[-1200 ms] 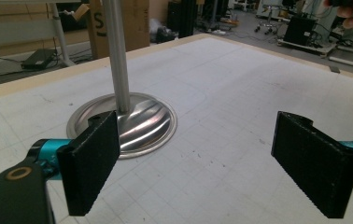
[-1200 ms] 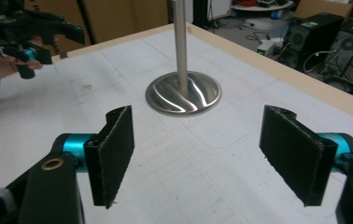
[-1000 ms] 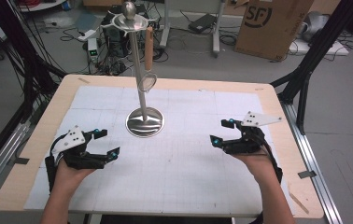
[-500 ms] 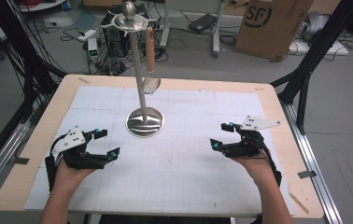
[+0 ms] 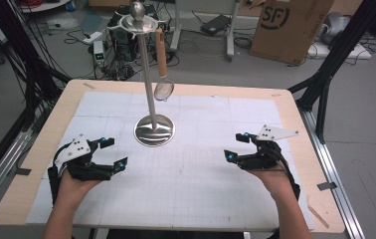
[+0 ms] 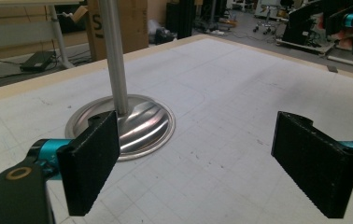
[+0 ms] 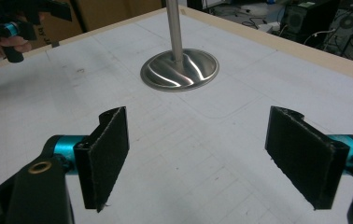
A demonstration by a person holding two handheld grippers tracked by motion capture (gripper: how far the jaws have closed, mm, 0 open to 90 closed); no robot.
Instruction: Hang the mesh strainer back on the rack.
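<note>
The metal stand [image 5: 154, 130] sits mid-table, well ahead of and between the left gripper [image 5: 114, 153] and right gripper [image 5: 236, 146]; both have jaws spread wide, holding nothing. Nothing has shifted noticeably since a second ago.

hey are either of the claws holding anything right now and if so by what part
Nothing is held. The left claw and the right claw both stand open over the table, with bare mat between their jaws. The strainer hangs from the stand, untouched.
</note>
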